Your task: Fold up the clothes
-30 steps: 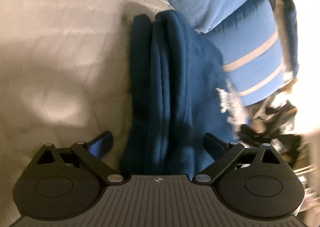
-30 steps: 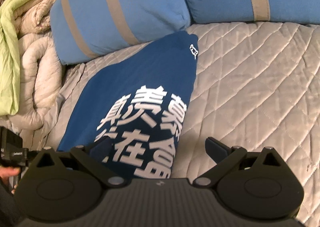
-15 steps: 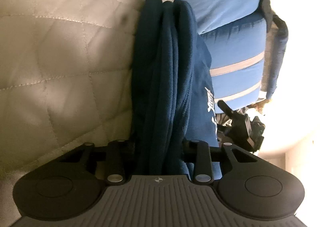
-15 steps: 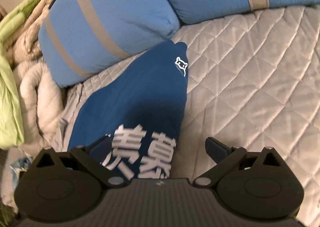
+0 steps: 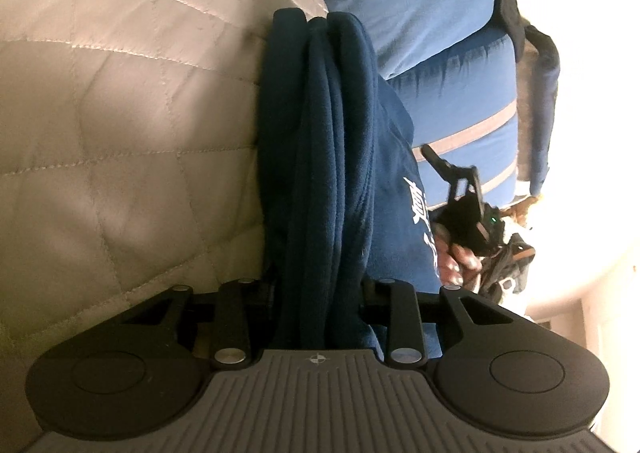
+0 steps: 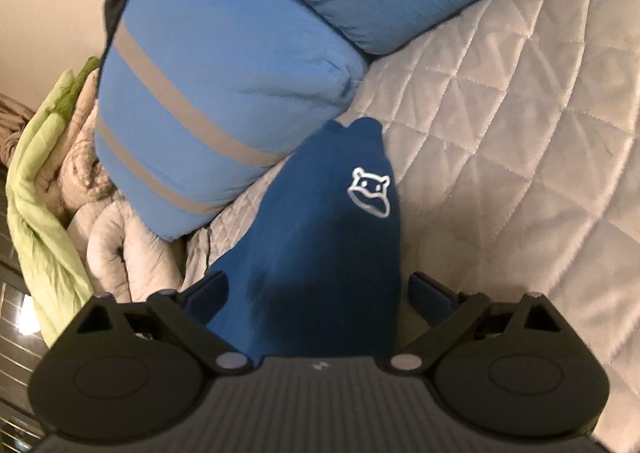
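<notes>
A folded dark blue garment with white print and a small white animal logo lies on the quilted bed. In the left wrist view its stacked folded edge runs straight away from me, and my left gripper is shut on that edge. My right gripper is open, its fingers standing either side of the garment's near end without closing on it. The same right gripper shows in the left wrist view, held in a hand beyond the garment.
Two light blue pillows with grey stripes lie against the garment's far end. A grey quilted bedspread covers the bed. Rumpled beige and green blankets are piled at the left.
My left gripper went from open around the folded edge to shut on it. My right gripper moved forward over the garment, so the large white print has passed under it.
</notes>
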Action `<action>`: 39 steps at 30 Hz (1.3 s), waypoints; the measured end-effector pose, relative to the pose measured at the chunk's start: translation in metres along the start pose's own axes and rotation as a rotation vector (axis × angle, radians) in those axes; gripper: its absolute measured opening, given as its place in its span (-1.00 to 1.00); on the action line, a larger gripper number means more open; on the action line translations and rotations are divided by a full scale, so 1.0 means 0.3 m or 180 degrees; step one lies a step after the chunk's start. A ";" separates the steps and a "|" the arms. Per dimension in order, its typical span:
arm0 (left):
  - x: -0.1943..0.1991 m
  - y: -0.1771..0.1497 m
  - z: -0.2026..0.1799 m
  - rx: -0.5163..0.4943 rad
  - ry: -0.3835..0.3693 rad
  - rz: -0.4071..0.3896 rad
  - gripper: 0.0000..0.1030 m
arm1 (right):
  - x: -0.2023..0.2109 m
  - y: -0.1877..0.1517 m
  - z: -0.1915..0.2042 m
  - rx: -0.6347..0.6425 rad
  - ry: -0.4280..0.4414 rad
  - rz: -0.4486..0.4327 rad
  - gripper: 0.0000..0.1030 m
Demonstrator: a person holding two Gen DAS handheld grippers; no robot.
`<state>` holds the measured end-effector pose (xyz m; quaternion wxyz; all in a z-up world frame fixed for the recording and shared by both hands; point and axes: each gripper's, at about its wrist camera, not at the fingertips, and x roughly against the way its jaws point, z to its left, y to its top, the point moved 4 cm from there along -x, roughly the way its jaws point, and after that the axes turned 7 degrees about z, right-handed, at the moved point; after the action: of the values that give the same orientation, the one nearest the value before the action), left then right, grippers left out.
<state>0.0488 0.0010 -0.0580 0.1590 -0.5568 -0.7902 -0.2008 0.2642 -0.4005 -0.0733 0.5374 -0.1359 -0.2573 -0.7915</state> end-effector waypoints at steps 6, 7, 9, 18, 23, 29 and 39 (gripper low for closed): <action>0.002 -0.011 0.014 -0.0018 -0.0007 -0.0001 -0.37 | -0.059 0.051 0.004 0.0059 0.0118 0.0057 0.84; 0.002 -0.012 0.015 -0.0017 -0.0005 -0.0003 -0.37 | -0.067 0.055 0.007 0.0074 0.0135 0.0082 0.82; 0.003 -0.014 0.015 0.0003 -0.0002 -0.0012 -0.37 | -0.083 0.058 0.021 0.0154 0.0122 0.0180 0.80; 0.006 -0.020 0.014 0.0091 0.0012 -0.0052 -0.40 | -0.060 0.061 0.018 0.0073 -0.0017 0.0356 -0.21; 0.047 -0.044 -0.056 0.0015 0.0143 -0.0155 -0.48 | 0.001 0.042 0.132 0.0307 -0.0034 0.0110 -0.47; 0.106 -0.082 -0.163 -0.0197 0.0329 -0.0241 -0.49 | 0.127 0.014 0.266 0.0499 0.0088 -0.0133 -0.52; 0.355 -0.003 -0.295 -0.0529 0.0495 -0.0654 -0.49 | 0.126 0.031 0.463 0.0629 0.0227 -0.0201 -0.54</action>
<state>0.0152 0.0438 0.0694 0.1517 -0.4670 -0.8090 -0.3233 0.2498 -0.3558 0.0630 0.5317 -0.0458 -0.3190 -0.7832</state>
